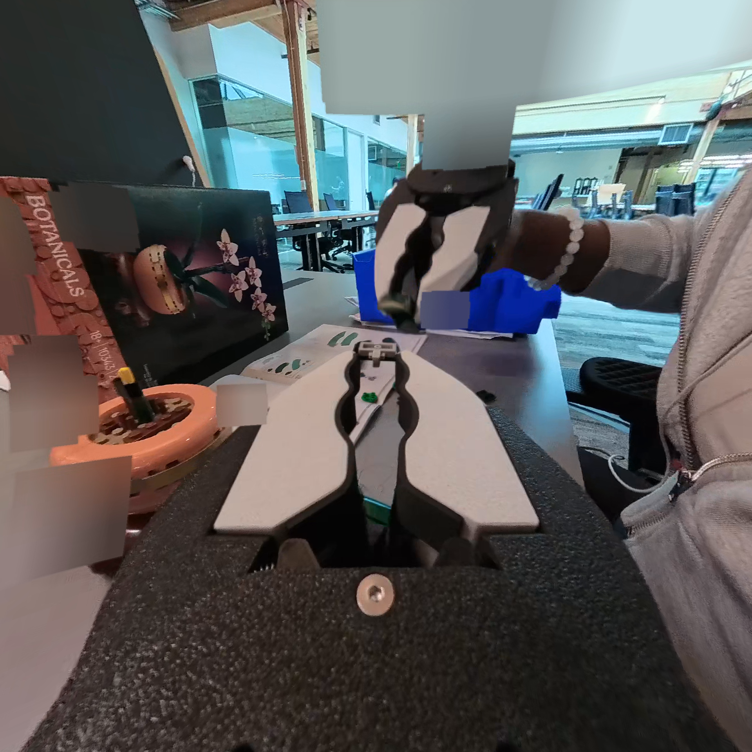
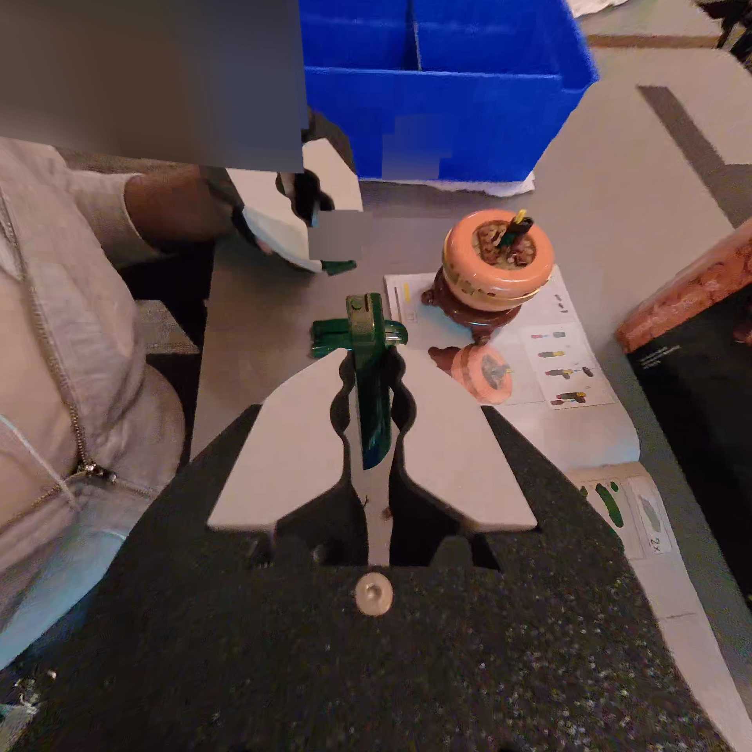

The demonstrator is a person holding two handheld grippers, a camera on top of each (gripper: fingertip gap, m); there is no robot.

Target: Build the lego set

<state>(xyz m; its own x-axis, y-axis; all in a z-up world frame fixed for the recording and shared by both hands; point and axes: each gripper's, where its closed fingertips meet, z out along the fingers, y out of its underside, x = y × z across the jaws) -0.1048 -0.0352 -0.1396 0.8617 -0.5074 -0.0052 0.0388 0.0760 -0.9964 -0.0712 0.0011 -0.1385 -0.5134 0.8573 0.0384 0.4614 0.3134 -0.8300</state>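
A person building a flower set works with 2 handheld grippers over a grey table (image 2: 610,195). The right gripper (image 2: 372,358), jaws clamped on a dark green leaf assembly (image 2: 368,366), holds it aloft near the peach pot (image 2: 498,260). The left gripper (image 1: 376,356) pinches a small grey bracket piece (image 1: 376,349) at its tips. The step appears to be joining bracket to leaves; that likely calls for aligning studs. Mosaic patches hide much, and the left gripper's tips blur in the right wrist view.
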